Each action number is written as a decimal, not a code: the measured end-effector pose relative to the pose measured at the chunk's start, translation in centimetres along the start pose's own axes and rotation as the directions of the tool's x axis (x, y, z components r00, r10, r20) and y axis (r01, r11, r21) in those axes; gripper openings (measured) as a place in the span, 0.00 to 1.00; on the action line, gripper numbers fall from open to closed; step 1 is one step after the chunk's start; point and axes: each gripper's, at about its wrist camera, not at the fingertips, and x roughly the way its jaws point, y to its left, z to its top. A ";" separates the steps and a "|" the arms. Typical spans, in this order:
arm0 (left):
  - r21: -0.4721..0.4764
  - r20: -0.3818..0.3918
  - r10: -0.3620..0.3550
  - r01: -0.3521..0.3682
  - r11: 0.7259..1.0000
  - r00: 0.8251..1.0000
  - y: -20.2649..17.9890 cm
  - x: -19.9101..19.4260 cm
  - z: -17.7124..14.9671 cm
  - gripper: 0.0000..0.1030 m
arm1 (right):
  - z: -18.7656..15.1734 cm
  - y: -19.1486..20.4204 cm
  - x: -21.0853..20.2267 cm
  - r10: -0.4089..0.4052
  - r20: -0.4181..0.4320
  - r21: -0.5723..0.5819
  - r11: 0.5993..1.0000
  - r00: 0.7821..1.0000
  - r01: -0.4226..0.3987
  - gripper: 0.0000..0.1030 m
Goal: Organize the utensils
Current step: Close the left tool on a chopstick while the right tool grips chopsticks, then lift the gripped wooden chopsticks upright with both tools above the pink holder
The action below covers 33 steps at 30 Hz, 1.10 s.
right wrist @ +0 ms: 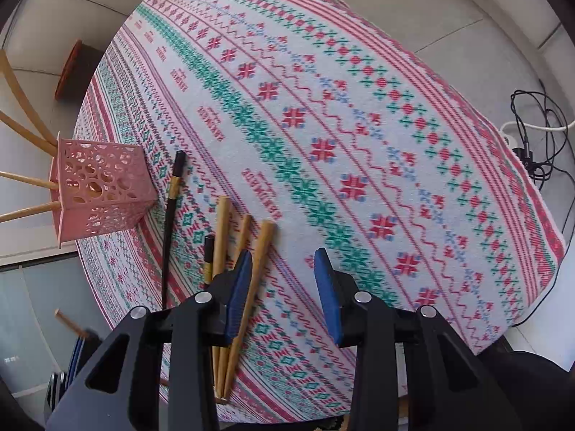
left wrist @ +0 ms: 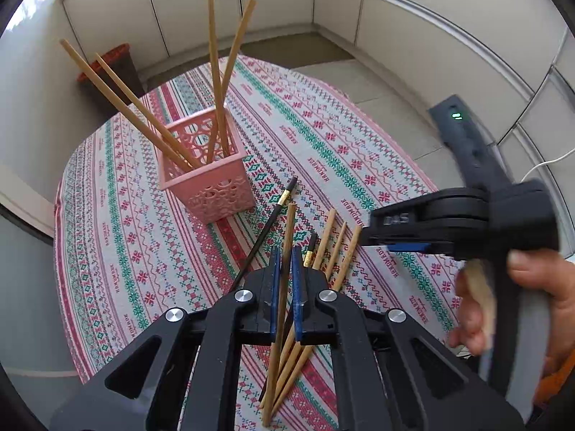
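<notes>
While left tool (left wrist: 286,269) clamps wooden chopstick (left wrist: 284,251) lengthwise, right tool (right wrist: 284,276) stands apart over remaining chopsticks (right wrist: 248,251) near surface edge.

Quick count: four wooden chopsticks (left wrist: 215,72) standing in the one pink basket (left wrist: 212,186), one more wooden chopstick (left wrist: 284,280) pinched in the left gripper (left wrist: 285,276), and three wooden chopsticks (right wrist: 244,273) lying loose on the table (right wrist: 395,143). Then two black chopsticks (right wrist: 169,230) with gold bands on the cloth too. Two grippers total, and one dark bin (left wrist: 111,72) on the floor.
</notes>
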 end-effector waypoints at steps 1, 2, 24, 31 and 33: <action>0.002 0.010 0.000 0.000 1.000 1.000 0.5 -0.4 -0.1 0.05 | -0.1 0.5 0.2 -0.005 0.003 -0.005 1.000 1.000 0.005 0.33; -0.001 0.016 -0.001 0.001 1.000 1.000 0.9 -0.9 -0.3 0.05 | -0.2 1.0 0.6 -0.012 0.003 -0.010 1.000 1.000 0.012 0.30; -0.083 0.166 -0.006 0.021 0.996 0.986 5.3 -8.0 -1.0 0.04 | -3.8 4.1 -7.5 0.030 0.290 -0.193 0.981 0.957 0.028 0.08; -0.095 0.249 -0.015 0.040 0.995 0.968 5.3 -11.1 -0.6 0.04 | -6.6 4.7 -12.8 0.112 0.378 -0.293 0.956 0.919 0.004 0.08; -0.101 0.272 -0.018 0.047 0.994 0.962 5.4 -11.9 -0.3 0.04 | -7.4 5.1 -14.6 0.142 0.416 -0.321 0.947 0.898 -0.001 0.08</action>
